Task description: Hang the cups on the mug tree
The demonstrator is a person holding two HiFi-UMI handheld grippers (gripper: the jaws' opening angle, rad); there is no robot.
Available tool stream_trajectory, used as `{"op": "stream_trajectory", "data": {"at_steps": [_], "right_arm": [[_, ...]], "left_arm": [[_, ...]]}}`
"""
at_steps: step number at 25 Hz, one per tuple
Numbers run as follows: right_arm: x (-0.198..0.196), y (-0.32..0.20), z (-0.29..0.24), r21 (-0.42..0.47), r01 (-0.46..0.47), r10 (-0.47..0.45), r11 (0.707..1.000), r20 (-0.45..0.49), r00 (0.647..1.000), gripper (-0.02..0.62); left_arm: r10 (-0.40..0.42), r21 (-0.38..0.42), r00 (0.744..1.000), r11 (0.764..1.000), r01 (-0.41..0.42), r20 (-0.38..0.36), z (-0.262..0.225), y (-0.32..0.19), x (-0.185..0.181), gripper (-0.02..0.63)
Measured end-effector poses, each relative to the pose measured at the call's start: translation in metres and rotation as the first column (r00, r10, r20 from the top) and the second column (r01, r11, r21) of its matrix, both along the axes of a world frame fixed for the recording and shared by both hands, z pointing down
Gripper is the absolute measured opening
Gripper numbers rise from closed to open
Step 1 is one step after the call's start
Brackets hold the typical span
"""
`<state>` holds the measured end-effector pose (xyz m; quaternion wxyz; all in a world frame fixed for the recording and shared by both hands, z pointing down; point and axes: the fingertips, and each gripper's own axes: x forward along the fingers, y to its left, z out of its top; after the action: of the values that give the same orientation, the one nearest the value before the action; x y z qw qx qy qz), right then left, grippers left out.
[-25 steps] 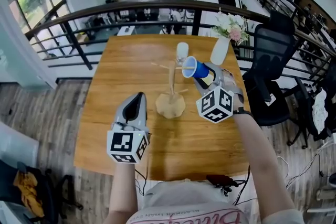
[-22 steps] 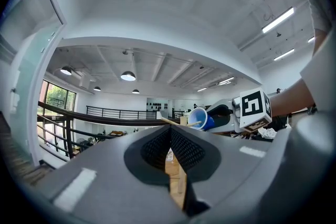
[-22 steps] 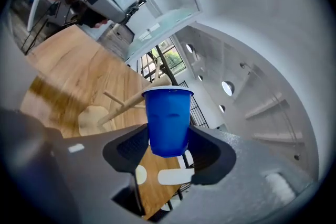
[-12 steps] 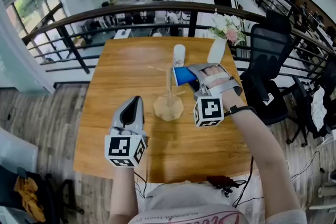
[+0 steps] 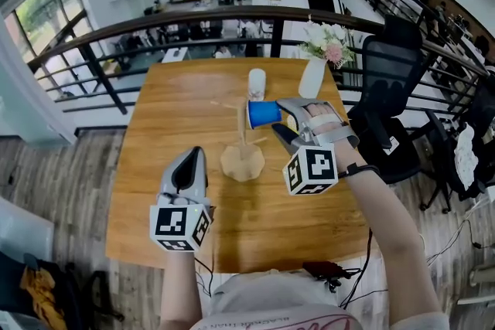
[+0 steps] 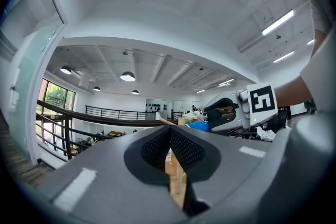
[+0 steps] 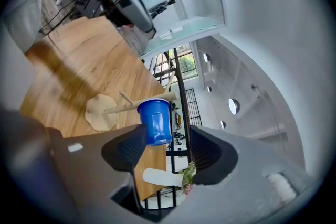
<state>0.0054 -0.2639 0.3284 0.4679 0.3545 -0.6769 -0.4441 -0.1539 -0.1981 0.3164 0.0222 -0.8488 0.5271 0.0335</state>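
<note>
The wooden mug tree (image 5: 241, 137) stands mid-table on its round base. A blue cup (image 5: 264, 113) lies on its side against an upper right peg, mouth toward the pole. My right gripper (image 5: 280, 120) is just right of it, its jaws opening. In the right gripper view the blue cup (image 7: 156, 120) sits between the fingertips of that gripper (image 7: 167, 144), with a clear gap on the right side. A white cup (image 5: 257, 83) stands behind the tree. My left gripper (image 5: 188, 172) hovers near the front left, shut and empty, as my left gripper (image 6: 169, 147) also shows in its own view.
A white vase of flowers (image 5: 313, 76) stands at the table's back right. A dark railing (image 5: 193, 19) runs behind the table. A black office chair (image 5: 390, 100) is off the right edge. Cables (image 5: 325, 271) lie at the near edge.
My right gripper carried the blue cup left onto the tree's peg, turning it on its side, and its jaws have since spread. The left gripper has stayed about where it was.
</note>
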Motion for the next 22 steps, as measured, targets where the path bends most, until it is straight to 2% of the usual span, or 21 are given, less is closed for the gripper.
{"op": "stream_trajectory", "data": {"at_steps": [5, 8, 13, 16, 19, 22], "right_arm": [[0.029, 0.016, -0.026, -0.014, -0.043, 0.045, 0.999, 0.219, 0.975, 0.255], [0.054, 0.024, -0.034, -0.045, -0.089, 0.099, 0.995, 0.355, 0.93, 0.242], [0.105, 0.027, -0.028, -0.117, -0.179, 0.214, 0.977, 0.538, 0.815, 0.212], [0.133, 0.025, -0.017, -0.169, -0.213, 0.272, 0.962, 0.625, 0.732, 0.201], [0.156, 0.024, -0.006, -0.221, -0.237, 0.323, 0.946, 0.696, 0.642, 0.195], [0.175, 0.022, 0.012, -0.268, -0.262, 0.373, 0.927, 0.731, 0.571, 0.196]], "left_arm": [[0.022, -0.002, 1.0, 1.0, -0.022, 0.007, 0.0, -0.002, 0.012, 0.018], [0.04, -0.002, 0.999, 0.999, -0.04, 0.01, 0.0, -0.002, 0.021, 0.018], [0.066, -0.007, 0.998, 0.998, -0.066, 0.023, 0.003, -0.006, 0.036, 0.018], [0.072, -0.016, 0.997, 0.997, -0.072, 0.03, 0.005, -0.01, 0.042, 0.018], [0.074, -0.022, 0.997, 0.997, -0.073, 0.037, 0.006, -0.013, 0.047, 0.018], [0.075, -0.03, 0.996, 0.997, -0.074, 0.045, 0.008, -0.016, 0.052, 0.018]]}}
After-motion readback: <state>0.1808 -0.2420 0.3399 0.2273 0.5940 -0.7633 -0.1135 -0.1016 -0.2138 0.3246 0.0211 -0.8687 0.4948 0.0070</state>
